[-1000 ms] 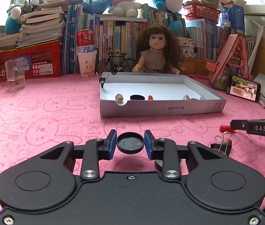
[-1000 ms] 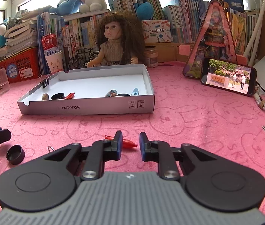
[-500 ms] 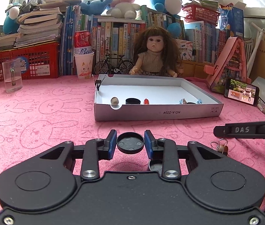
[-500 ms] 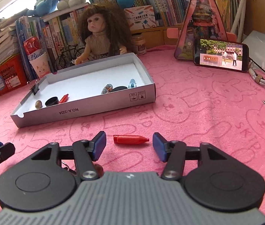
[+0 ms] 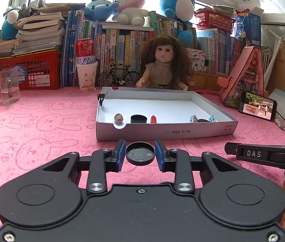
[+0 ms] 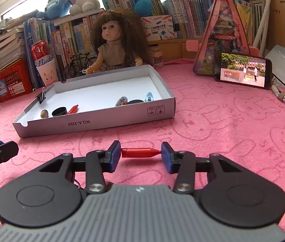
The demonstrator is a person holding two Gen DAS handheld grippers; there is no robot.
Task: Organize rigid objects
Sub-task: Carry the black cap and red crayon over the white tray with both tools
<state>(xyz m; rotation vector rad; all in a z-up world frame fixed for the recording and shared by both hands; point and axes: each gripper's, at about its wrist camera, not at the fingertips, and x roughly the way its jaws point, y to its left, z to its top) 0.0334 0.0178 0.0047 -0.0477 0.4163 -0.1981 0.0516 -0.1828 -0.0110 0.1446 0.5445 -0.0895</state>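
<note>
A pink cloth (image 5: 41,121) with a soft, matt nap and printed rabbit outlines fills the middle of both views. At centre, the white box lid (image 6: 94,121) looks like smooth matt cardboard. The black bottle cap (image 5: 140,153) at lower centre is dull plastic; the red pen cap (image 6: 140,152) is glossy plastic. At left, the glass mug (image 5: 9,85) is clear and shiny.
</note>
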